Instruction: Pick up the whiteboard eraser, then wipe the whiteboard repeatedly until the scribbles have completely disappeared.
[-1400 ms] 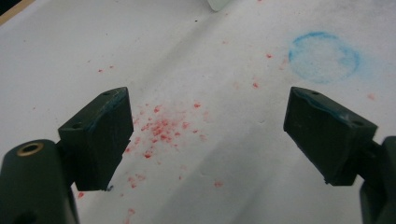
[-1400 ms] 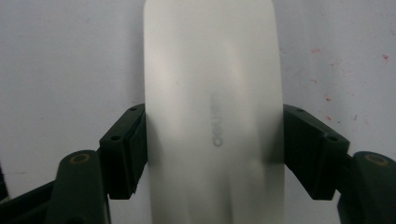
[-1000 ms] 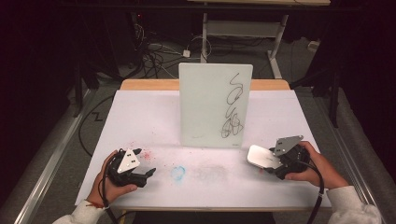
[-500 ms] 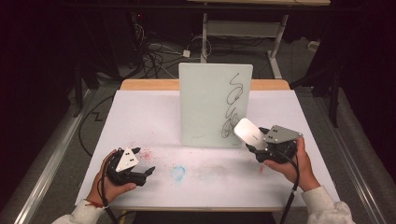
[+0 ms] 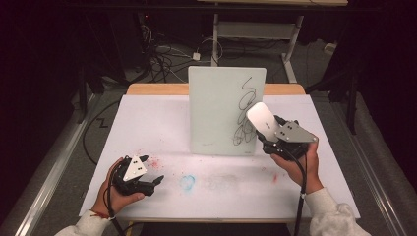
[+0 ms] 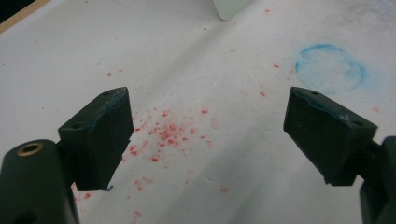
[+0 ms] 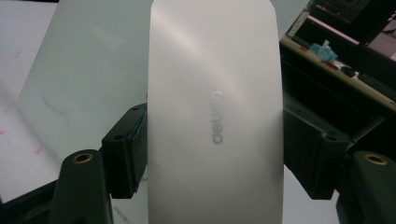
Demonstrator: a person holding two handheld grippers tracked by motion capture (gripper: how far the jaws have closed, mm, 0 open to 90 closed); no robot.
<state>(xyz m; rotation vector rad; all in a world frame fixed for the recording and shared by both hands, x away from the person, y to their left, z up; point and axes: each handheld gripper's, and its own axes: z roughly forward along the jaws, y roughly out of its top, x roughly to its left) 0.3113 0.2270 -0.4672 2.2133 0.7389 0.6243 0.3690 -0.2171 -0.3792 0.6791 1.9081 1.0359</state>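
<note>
Right gripper (image 5: pixel 269 133) clamps the eraser (image 5: pixel 261 119) by its sides, flat face up against the scribble (image 5: pixel 244 112) on the upright whiteboard (image 5: pixel 216 108) to wipe; left gripper (image 5: pixel 152 183) idles open, near left.

I note a silver-white eraser (image 5: pixel 261 118), black scribbles on the pale-green whiteboard (image 5: pixel 221 108), and red specks (image 6: pixel 163 133) and a blue ring (image 6: pixel 330 68) on the white tabletop (image 5: pixel 147 123).

Only readable text: grey "deli" logo, its second part blurred, running lengthwise on the silver eraser (image 7: pixel 215 116) clamped between the right tongs (image 7: pixel 212 154).
</note>
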